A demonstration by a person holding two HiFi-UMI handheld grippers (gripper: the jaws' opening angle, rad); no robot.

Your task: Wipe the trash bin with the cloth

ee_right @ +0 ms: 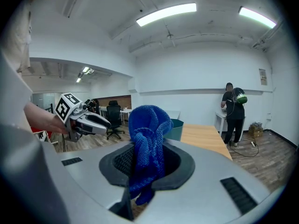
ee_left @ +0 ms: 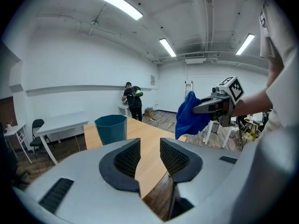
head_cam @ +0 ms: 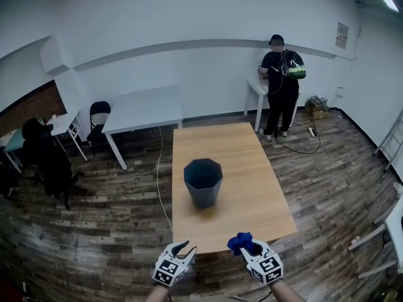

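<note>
Two grippers hang just off the near edge of the wooden table (head_cam: 252,187), side by side, each in one of the hands of the person doing the job. At the table's near left, the left gripper (head_cam: 183,251) has its jaws parted with nothing between them; only tabletop and floor show through the gap. At the table's near right, the right gripper (head_cam: 250,251) is clamped on a blue cloth (head_cam: 238,240), which bunches up above the pads and hangs a little below them. On the table, about midway along and a bit toward its left side, the dark teal trash bin (head_cam: 203,182) stands upright with its top open, well apart from both grippers and not touched by the cloth. Past the table's far right corner a person (head_cam: 281,83) in dark clothes with a backpack stands, back turned, at a small white desk (head_cam: 255,87) by the wall. Off the table's far left corner stands a white table (head_cam: 143,109) with a black chair (head_cam: 99,119) beside it, and a thin cable (head_cam: 160,181) trails over the floor along the table's left side
</note>
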